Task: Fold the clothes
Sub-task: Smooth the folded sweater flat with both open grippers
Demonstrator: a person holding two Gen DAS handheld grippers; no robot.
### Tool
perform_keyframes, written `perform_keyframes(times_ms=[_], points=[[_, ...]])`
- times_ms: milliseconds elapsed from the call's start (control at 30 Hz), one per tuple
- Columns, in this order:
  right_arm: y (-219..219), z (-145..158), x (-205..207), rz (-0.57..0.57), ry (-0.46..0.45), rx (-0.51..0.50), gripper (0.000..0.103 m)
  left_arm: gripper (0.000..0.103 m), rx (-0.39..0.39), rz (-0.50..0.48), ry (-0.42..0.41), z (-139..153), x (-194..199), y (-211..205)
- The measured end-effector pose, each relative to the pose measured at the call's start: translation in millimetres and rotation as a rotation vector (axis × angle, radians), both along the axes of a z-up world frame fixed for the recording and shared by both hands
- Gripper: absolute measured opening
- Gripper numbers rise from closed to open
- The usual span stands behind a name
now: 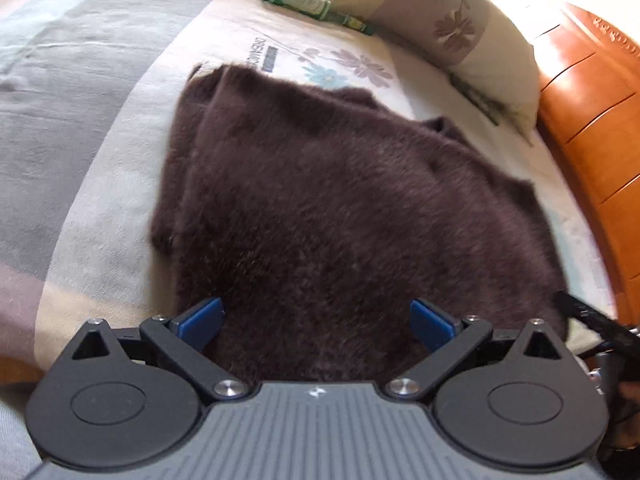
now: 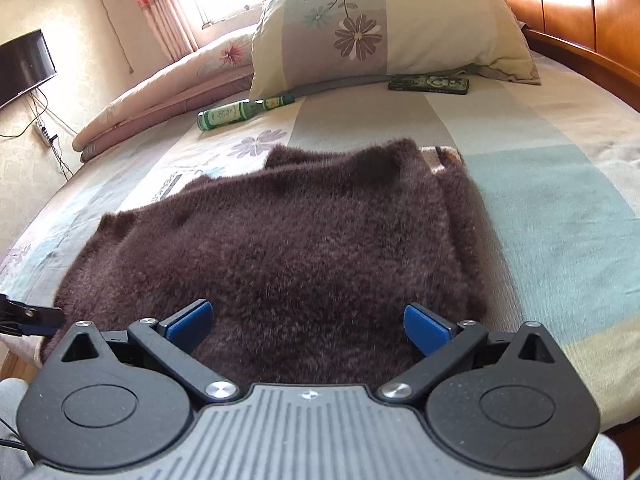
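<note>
A dark brown fuzzy garment (image 1: 320,200) lies folded in layers on the bed; it also shows in the right wrist view (image 2: 288,248). My left gripper (image 1: 316,322) is open, its blue pads spread wide over the garment's near edge, holding nothing. My right gripper (image 2: 308,326) is open too, its blue pads spread over the near edge of the same garment. The right gripper's tip (image 1: 588,316) shows at the right edge of the left wrist view. The left gripper's tip (image 2: 28,314) shows at the left edge of the right wrist view.
The bed sheet (image 2: 560,200) is patterned with flowers and pale blocks. A floral pillow (image 2: 384,28) lies at the head, with a green bottle (image 2: 240,110) and a dark flat box (image 2: 428,83) beside it. A wooden headboard (image 1: 592,120) stands at the right. A rolled quilt (image 2: 160,92) lies far left.
</note>
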State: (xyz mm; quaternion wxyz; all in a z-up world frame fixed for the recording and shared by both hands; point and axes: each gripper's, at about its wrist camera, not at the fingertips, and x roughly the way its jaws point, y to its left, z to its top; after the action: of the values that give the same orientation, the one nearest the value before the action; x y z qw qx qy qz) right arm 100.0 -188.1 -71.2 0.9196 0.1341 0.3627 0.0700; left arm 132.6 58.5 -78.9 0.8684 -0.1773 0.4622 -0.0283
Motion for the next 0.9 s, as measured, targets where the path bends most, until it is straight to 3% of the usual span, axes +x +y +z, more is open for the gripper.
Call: perform_keyframes(times_ms=[167,267,400,600,700,900], points=[[-6.3,5.0,-10.9,0.049,-0.023,0.038,0.103,0.099,0.068,-0.039,-0.038,15.9,-4.2,-18.9],[-17.7,-6.9,-10.9,-0.006,0.023,0.063,0.103,0.099,0.113,-0.047,-0.053,21.7,-5.3,-25.0],[-22.6,-3.1,-10.7,-0.052,0.028,0.108,0.103,0.099,0.079,-0.066,-0.068,23.3,-5.0,-26.8],[-1.6,15.2,14.5,-0.003,-0.05,0.019,0.103,0.099,0.096,-0.112,-0.109,28.4,-2.6,-41.4],[-0.4,-2.9,27.4,-0.053,0.042,-0.046,0.103,0.099,0.096,-0.101,-0.116,28.5,-6.9,-37.1],[-4.2,2.2,30.4,-0.068,0.014,-0.021,0.103,0.099,0.1,-0.055,-0.113,27.9,-4.6,-21.6]])
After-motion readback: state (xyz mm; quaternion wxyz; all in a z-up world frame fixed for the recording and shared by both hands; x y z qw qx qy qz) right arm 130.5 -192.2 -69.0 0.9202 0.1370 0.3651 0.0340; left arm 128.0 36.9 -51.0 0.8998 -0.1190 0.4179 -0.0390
